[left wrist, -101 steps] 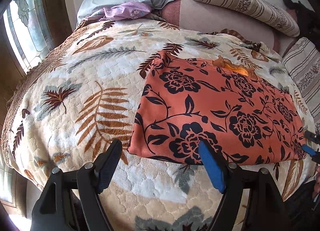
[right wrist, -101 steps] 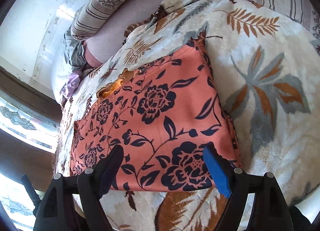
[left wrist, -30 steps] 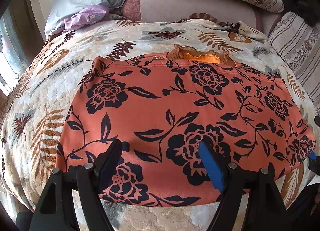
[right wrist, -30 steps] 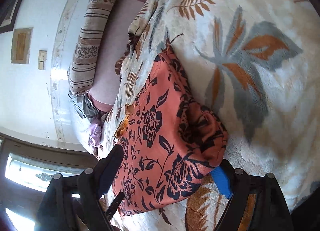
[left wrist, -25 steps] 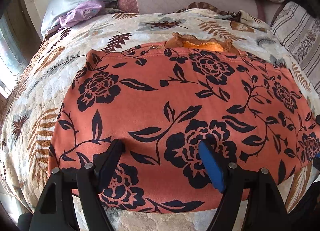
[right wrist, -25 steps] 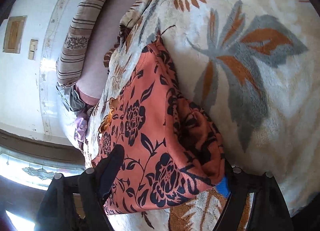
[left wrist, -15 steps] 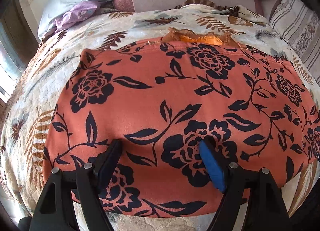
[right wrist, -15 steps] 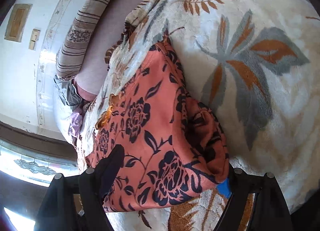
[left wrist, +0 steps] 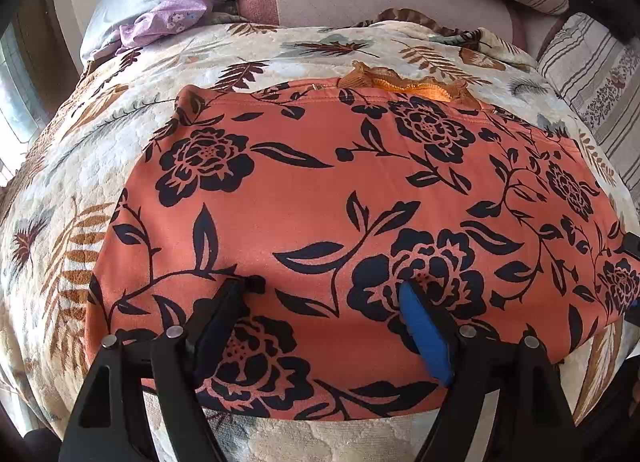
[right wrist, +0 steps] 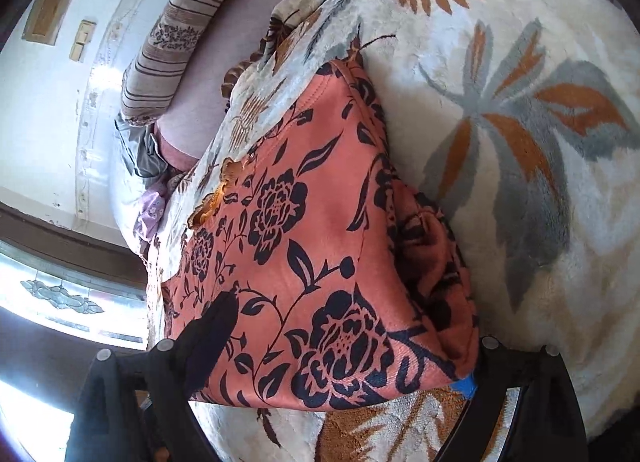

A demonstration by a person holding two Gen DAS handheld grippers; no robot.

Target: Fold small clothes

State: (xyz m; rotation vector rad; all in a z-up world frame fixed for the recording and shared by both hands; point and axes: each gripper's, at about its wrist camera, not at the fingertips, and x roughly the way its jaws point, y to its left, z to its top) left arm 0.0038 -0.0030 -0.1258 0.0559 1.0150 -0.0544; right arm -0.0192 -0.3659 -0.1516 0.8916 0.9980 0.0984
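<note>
- Bed with leaf-print blanket [left wrist: 100,166]: orange floral garment [left wrist: 360,198] lies flat, long axis left to right.
- Left gripper [left wrist: 324,294] angled downward over garment's near edge, jaws spread.
- Right gripper [right wrist: 352,342] tilted, jaws just opened wider, garment's corner between them.

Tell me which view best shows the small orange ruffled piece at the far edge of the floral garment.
The left wrist view: the orange ruffled piece lies in plain sight, peeking out behind the floral garment at its far hem. In the right wrist view it is smaller, seen edge-on along the garment's far side.
</note>
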